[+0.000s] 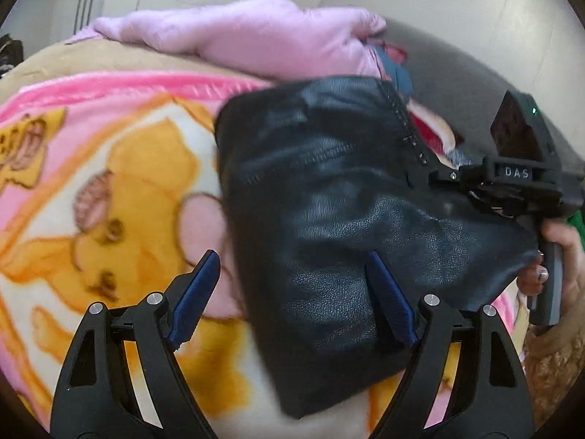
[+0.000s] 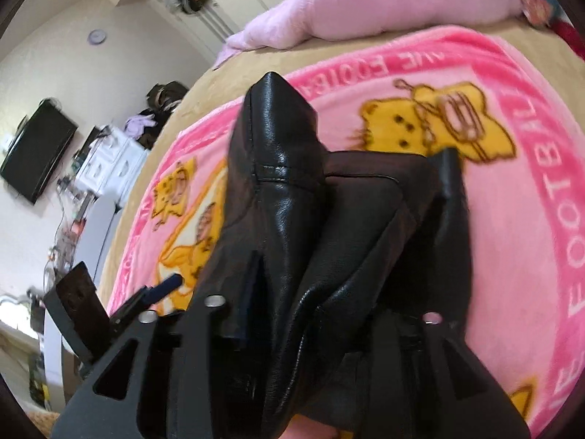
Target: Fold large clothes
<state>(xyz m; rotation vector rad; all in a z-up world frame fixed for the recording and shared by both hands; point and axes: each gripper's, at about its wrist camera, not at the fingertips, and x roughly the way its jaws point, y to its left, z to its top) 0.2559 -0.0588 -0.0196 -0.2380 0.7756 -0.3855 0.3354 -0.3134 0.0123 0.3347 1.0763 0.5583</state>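
Observation:
A folded black leather garment (image 1: 347,219) lies on a pink cartoon blanket (image 1: 109,183). In the left wrist view my left gripper (image 1: 292,294) stands wide open over the garment's near left edge. One blue pad (image 1: 197,292) is above the blanket and the other (image 1: 387,296) is above the leather. My right gripper (image 1: 437,175) reaches the garment's right side by the zipper, with a hand (image 1: 559,248) on its grip. In the right wrist view the leather (image 2: 278,190) bunches loosely between the right gripper's (image 2: 329,281) parted fingers. Only one pad (image 2: 256,274) shows; the other finger is hidden.
A pale pink plush bundle (image 1: 256,36) lies at the blanket's far edge on a beige bedcover (image 1: 73,62), with more clothes (image 1: 398,69) heaped at the back right. Off the bed's side stand a white drawer unit (image 2: 109,168) and a wall television (image 2: 36,150).

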